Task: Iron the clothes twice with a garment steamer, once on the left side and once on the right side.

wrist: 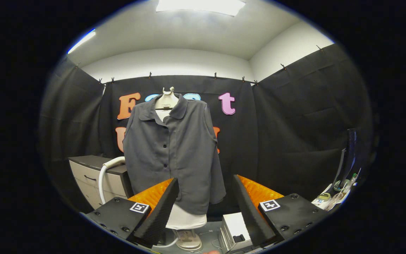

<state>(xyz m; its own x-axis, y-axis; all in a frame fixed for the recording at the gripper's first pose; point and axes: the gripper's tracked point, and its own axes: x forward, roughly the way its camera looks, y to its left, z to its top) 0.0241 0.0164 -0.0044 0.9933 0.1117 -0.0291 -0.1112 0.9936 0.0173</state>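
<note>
A white hose (104, 174) curved up beside a cabinet (93, 176), and a white box (236, 231) sat low between the fingers. The gripper (204, 197) stood wide, holding nothing. Beyond it a grey buttoned shirt (173, 155) hung smooth on a white mannequin (166, 100) against black cloth walls (305, 123).

Grey floor (211, 240) below, carrying the round foot of a mannequin stand (188, 240) just ahead of the spread, empty jaws of the gripper (204, 197). Beside that foot, a white box-shaped unit (235, 233) set on the floor. Further back, a low drawer cabinet (95, 178) against the black cloth wall.
</note>
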